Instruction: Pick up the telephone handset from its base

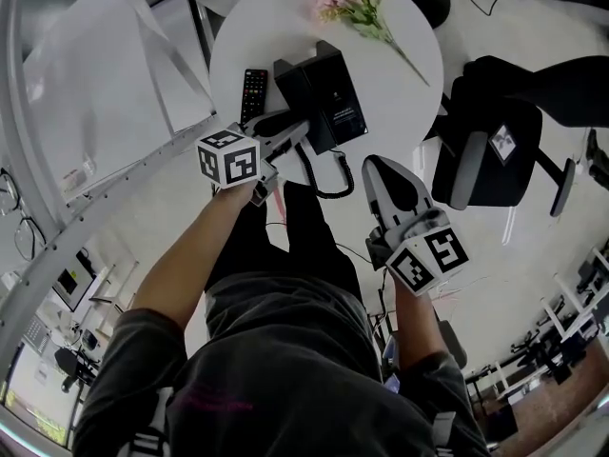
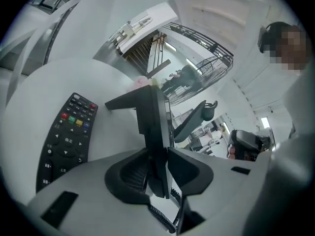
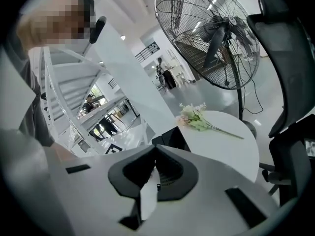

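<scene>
The black telephone [image 1: 335, 98] stands on a round white table [image 1: 419, 65], with its handset [image 1: 290, 91] lying along its left side. My left gripper [image 1: 290, 141] is at the handset's near end. In the left gripper view the handset [image 2: 156, 124] stands edge-on between the jaws of that gripper [image 2: 158, 173], which are spread and do not clamp it. The coiled cord [image 1: 328, 181] hangs off the table's near edge. My right gripper [image 1: 383, 171] hovers by that edge, to the right of the cord, with its jaws together and nothing in them [image 3: 155, 151].
A black remote control [image 1: 253, 91] lies just left of the phone. A spray of pink flowers [image 1: 360, 3] lies at the table's far side. A black office chair [image 1: 495, 150] stands right of the table, and a large floor fan [image 3: 211, 38] behind it.
</scene>
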`<state>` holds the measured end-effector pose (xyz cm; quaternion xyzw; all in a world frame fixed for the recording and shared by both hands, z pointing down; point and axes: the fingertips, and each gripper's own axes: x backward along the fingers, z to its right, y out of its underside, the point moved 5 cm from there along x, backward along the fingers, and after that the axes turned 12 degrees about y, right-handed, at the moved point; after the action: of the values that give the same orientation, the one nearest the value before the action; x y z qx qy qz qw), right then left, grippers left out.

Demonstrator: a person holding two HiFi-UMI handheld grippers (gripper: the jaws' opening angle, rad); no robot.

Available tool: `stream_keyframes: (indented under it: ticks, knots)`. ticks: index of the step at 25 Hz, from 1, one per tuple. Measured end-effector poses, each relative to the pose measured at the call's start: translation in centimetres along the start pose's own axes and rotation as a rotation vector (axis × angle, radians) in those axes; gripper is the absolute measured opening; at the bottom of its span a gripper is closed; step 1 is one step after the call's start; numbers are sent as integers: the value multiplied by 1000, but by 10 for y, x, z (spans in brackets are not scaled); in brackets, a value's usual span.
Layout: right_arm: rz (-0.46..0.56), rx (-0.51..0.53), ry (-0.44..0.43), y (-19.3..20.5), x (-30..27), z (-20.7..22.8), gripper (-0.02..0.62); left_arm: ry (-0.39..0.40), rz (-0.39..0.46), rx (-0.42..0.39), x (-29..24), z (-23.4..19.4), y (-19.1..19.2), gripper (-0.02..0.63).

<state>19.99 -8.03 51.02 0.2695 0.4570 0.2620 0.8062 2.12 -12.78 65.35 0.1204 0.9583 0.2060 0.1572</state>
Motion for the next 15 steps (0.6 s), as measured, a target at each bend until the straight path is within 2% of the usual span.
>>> stream_keyframes:
  ticks: [15]
  knots:
    - [2,-15,5,2,6,3,20,52,37,40,-5,8,-5,81]
